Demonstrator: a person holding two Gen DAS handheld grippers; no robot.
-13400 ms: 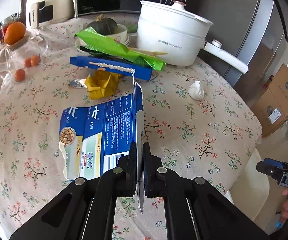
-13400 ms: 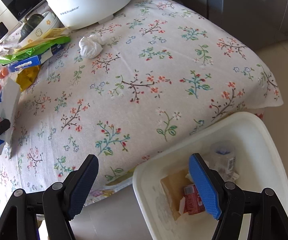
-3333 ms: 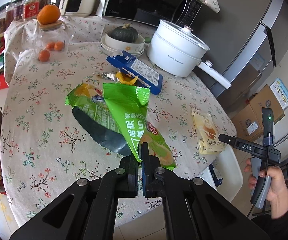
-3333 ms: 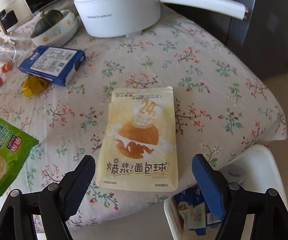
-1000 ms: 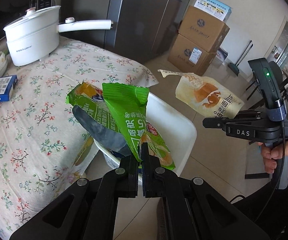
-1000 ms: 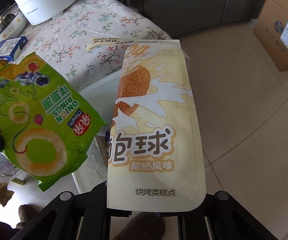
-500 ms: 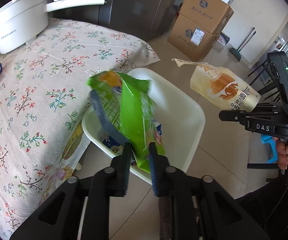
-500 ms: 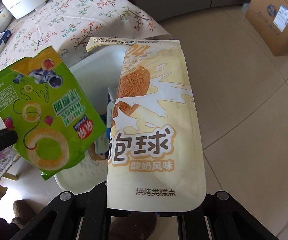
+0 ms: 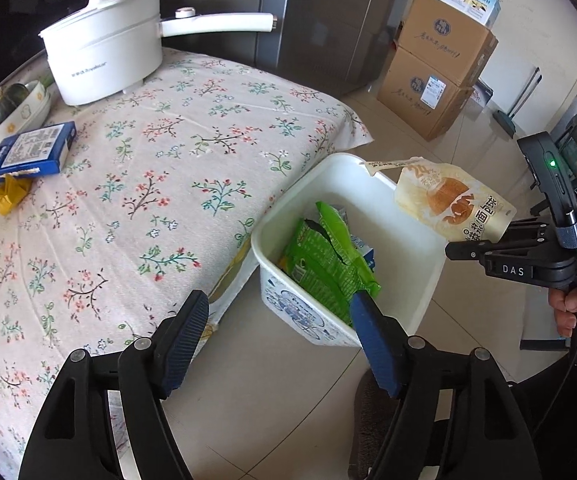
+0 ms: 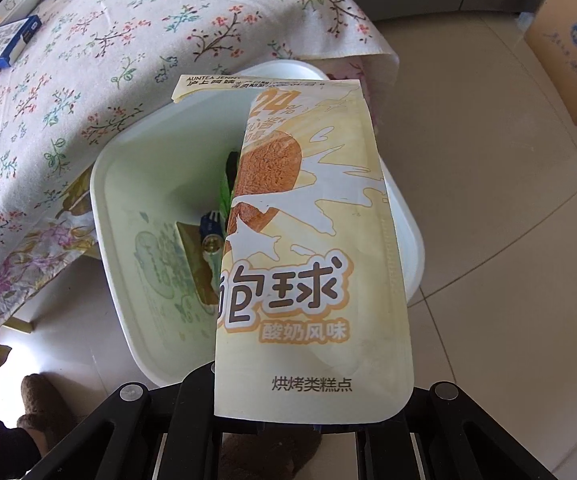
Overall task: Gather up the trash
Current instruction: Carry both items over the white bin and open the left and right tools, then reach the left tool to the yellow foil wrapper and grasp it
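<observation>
Collecting trash, midway: green bag already lies in the bin; left hand-held gripper is opening, nothing between its jaws. Right hand-held gripper pinches the yellow pouch above the bin. Blue box and yellow wrapper remain on the desk, well away from the bin.

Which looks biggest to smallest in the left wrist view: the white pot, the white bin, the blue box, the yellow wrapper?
1. White bin, though it sits nearer the camera
2. White pot
3. Blue box
4. Yellow wrapper
</observation>
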